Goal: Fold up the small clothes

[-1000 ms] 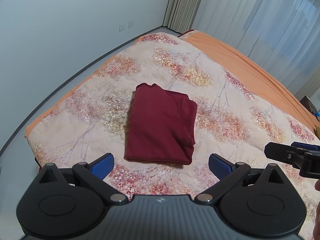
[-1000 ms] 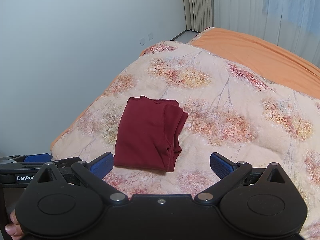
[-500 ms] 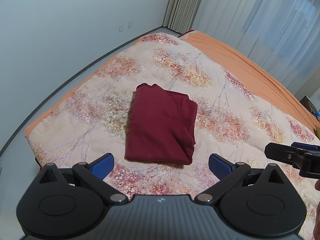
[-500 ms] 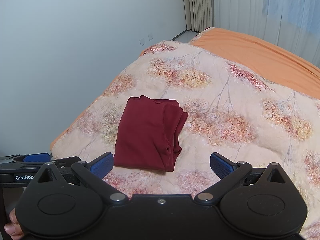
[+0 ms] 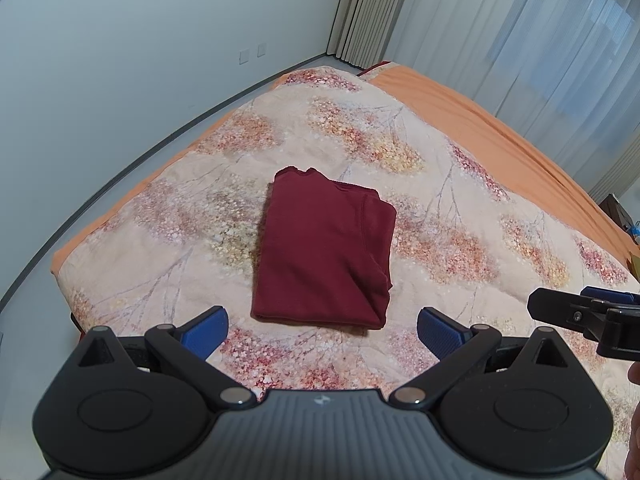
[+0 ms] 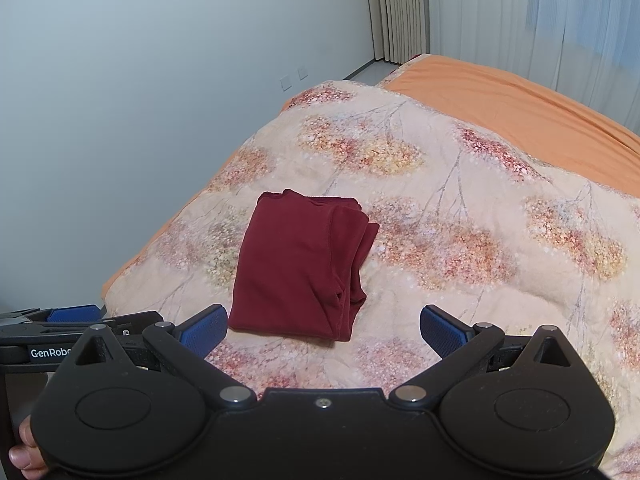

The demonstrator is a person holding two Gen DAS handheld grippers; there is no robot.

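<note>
Our red shirt (image 5: 324, 252) lies folded flat on the flowery blanket (image 5: 460, 208). We hold our left gripper (image 5: 322, 326) and right gripper (image 6: 322, 326) above it, jaws wide open, gripping nothing, because it looks done.

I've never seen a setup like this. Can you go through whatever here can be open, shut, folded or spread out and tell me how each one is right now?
Dark red garment: folded into a compact rectangle, lying flat on the quilt, touched by neither tool.
Left tool: open, holding nothing.
Right tool: open, holding nothing.
Floral quilt: spread over the bed.
Orange sheet: spread flat, uncovered beyond the quilt.
Curtains: drawn shut.
</note>
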